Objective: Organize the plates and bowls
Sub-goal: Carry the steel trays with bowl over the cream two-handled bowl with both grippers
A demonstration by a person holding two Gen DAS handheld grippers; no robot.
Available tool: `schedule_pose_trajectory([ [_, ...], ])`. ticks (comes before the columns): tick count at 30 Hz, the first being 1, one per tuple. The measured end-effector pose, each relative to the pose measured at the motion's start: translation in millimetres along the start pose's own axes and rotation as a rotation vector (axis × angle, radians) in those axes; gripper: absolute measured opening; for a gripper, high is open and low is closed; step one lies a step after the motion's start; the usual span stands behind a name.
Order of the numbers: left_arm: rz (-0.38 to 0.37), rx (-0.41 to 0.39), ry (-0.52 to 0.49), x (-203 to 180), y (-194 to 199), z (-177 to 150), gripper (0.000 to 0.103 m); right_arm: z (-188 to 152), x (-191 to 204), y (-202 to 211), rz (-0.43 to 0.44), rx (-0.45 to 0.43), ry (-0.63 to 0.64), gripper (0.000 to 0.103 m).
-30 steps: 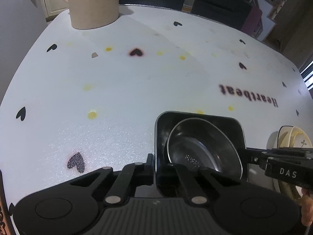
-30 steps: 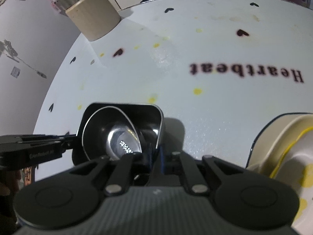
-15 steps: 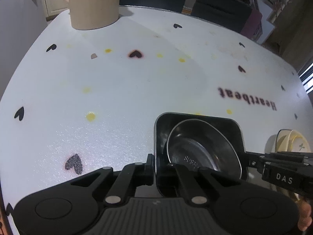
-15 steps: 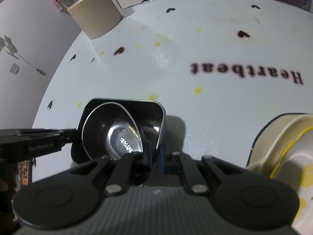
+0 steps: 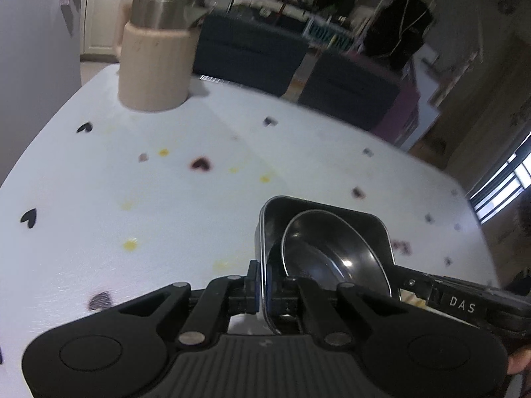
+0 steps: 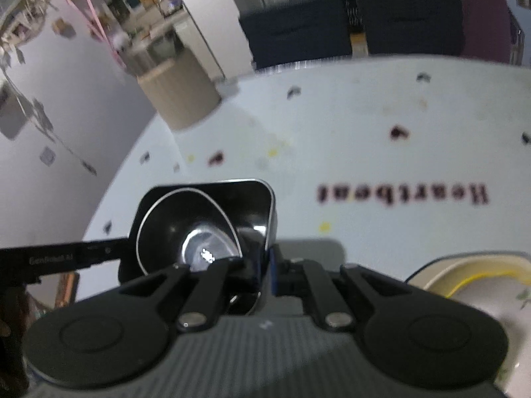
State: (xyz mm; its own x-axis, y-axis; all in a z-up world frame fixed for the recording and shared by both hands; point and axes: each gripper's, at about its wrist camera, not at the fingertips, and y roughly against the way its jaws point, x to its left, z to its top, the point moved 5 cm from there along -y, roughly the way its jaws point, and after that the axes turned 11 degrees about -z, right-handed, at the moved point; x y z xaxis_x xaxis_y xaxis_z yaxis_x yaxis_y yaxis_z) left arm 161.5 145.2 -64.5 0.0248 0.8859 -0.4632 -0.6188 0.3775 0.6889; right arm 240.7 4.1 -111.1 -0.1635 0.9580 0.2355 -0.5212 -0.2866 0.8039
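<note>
A black square dish (image 5: 375, 229) holds a round steel bowl (image 5: 332, 248). My left gripper (image 5: 264, 290) is shut on the dish's left wall. My right gripper (image 6: 267, 272) is shut on the dish's right wall (image 6: 269, 212), with the steel bowl (image 6: 186, 229) inside. Both hold the dish above the white table (image 5: 199, 205). The right gripper's arm (image 5: 461, 301) shows in the left wrist view, and the left gripper's arm (image 6: 56, 258) shows in the right wrist view. A cream plate with a yellow line (image 6: 478, 282) lies at lower right.
A beige canister with a steel lid (image 5: 156, 56) stands at the table's far left corner; it also shows in the right wrist view (image 6: 181, 96). Dark chairs (image 5: 348, 89) stand behind the table's far edge. The tablecloth carries "Heartbeat" lettering (image 6: 401, 194).
Both grippers have lifted and tilted up with the dish and bowl; the view now takes in the room beyond the table. The frames are blurred by motion.
</note>
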Motion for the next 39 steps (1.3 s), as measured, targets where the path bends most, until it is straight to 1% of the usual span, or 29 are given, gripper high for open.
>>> schedule_pose_trajectory([
  [4, -0.040, -0.048, -0.004, -26.1, 7.1, 2.1, 0.004, 5.9, -19.7, 27.2, 0.020, -0.070, -0.029, 0.006],
  [8, -0.078, -0.073, -0.023, -54.4, 7.5, 1.4, 0.004, 10.9, -39.1, 54.6, 0.022, -0.139, -0.045, 0.006],
  [15, -0.138, -0.071, -0.049, -100.8, -0.7, -13.5, 0.005, 4.1, -88.5, 89.3, 0.010, -0.209, -0.098, 0.006],
  [19, -0.171, -0.059, -0.064, -123.5, -7.6, -25.7, 0.005, -7.1, -113.2, 110.0, -0.001, -0.239, -0.134, 0.006],
  [22, -0.183, -0.045, -0.074, -137.0, -15.6, -35.0, 0.005, -20.1, -130.8, 123.3, -0.022, -0.249, -0.151, 0.006],
  [29, -0.193, -0.013, -0.089, -161.6, -31.5, -60.5, 0.005, -41.3, -148.9, 132.7, -0.078, -0.253, -0.165, 0.006],
  [33, -0.193, 0.009, -0.090, -167.7, -39.5, -69.9, 0.005, -48.8, -153.9, 130.5, -0.102, -0.240, -0.174, 0.006],
  [39, -0.173, 0.052, -0.087, -169.8, -54.0, -80.1, 0.005, -58.2, -158.4, 124.8, -0.135, -0.201, -0.175, 0.006],
])
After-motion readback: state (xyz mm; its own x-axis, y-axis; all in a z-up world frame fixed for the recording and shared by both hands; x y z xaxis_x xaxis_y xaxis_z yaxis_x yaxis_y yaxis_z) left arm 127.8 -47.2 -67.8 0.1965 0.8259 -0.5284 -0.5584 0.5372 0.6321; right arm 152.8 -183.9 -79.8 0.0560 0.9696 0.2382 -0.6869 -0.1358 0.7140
